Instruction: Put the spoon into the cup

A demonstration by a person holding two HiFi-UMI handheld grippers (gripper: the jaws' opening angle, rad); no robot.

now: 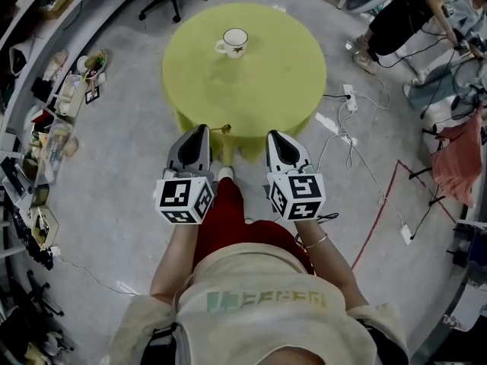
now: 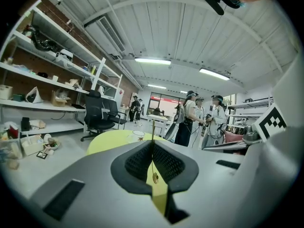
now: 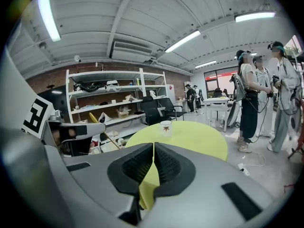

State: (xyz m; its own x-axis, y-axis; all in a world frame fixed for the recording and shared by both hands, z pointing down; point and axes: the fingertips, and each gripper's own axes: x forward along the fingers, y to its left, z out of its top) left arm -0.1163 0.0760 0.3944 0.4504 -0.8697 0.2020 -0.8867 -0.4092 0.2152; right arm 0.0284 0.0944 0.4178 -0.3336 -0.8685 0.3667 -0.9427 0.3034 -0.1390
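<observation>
Jaws: left gripper (image 2: pixel 152 145) pinched on thin spoon (image 2: pixel 152 127); right gripper (image 3: pixel 153 146) closed, empty. Cup (image 1: pixel 234 42) far across bench (image 1: pixel 281 90). My worry: the slim handle twists and misses the rim.

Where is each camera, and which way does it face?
Head view: on the person's head, facing steeply down at the table, left gripper and right gripper; their forearms and torso show.
Left gripper view: on the left gripper, facing forward along shut jaws holding the spoon.
Right gripper view: on the right gripper, facing forward along shut, empty jaws.
Shared: all three show the cup.
</observation>
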